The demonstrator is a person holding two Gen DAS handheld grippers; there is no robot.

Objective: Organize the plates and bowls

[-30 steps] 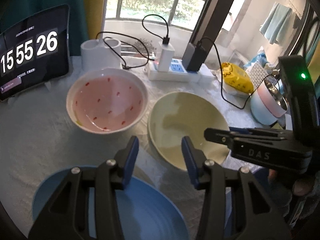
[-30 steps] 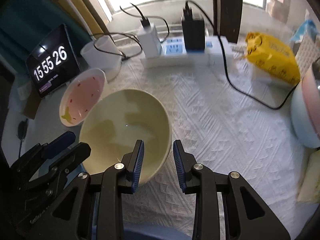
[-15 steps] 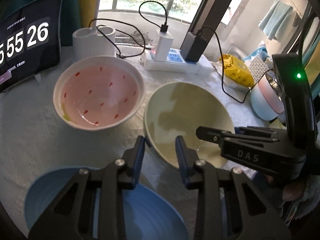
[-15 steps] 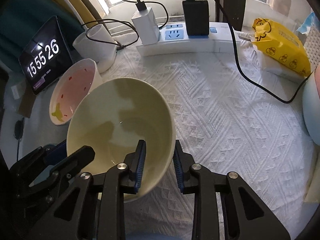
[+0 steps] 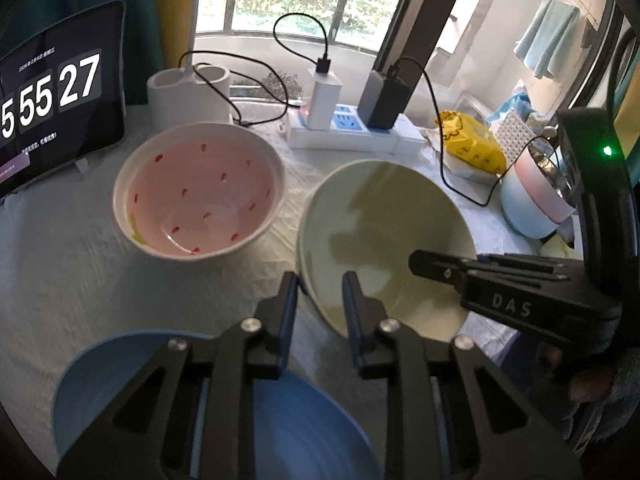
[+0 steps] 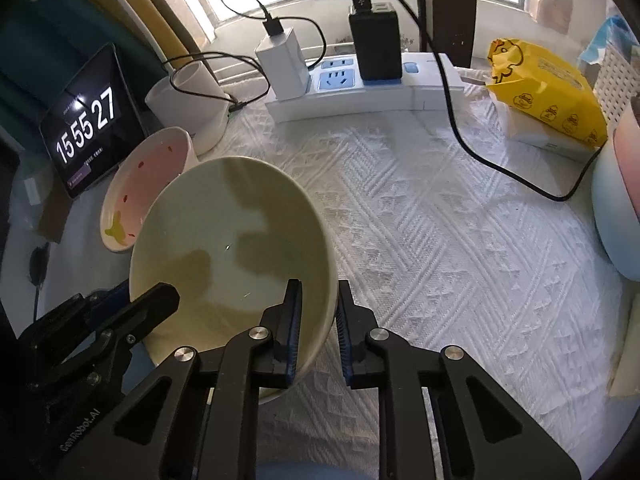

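Left wrist view is showing a tablet clock (image 5: pixel 52 100) leaning at the far left of the pale green bowl (image 5: pixel 384 236), with a pink bowl (image 5: pixel 200 192) sitting just to that bowl's left on the white textured tablecloth (image 5: pixel 60 272) and a blue plate (image 5: pixel 224 412) lying nearest the camera, beneath the left gripper (image 5: pixel 318 300). That gripper's jaws are standing narrowly apart around the green bowl's near left rim, though whether they are actually pinching it cannot be told. On the bowl's right, the right gripper (image 6: pixel 316 312) is clamping the rim, one finger inside and one outside, and the bowl is tilting with its right side lifted off the cloth. The risk, judging from this, is a smooth glazed rim slipping out of a narrow edge grip, dropping the bowl onto the blue plate or knocking it against the pink bowl; the two grippers pulling unevenly could also twist it free. Behind the green bowl, a white power strip (image 6: pixel 360 88) with two chargers is trailing black cables across the cloth, a snag hazard for any wide swing. Farther right of the bowl, a yellow packet (image 6: pixel 548 92) and a pink-and-blue pot (image 5: pixel 536 200) are crowding the table edge beneath a barred, daylit window (image 5: pixel 292 0).
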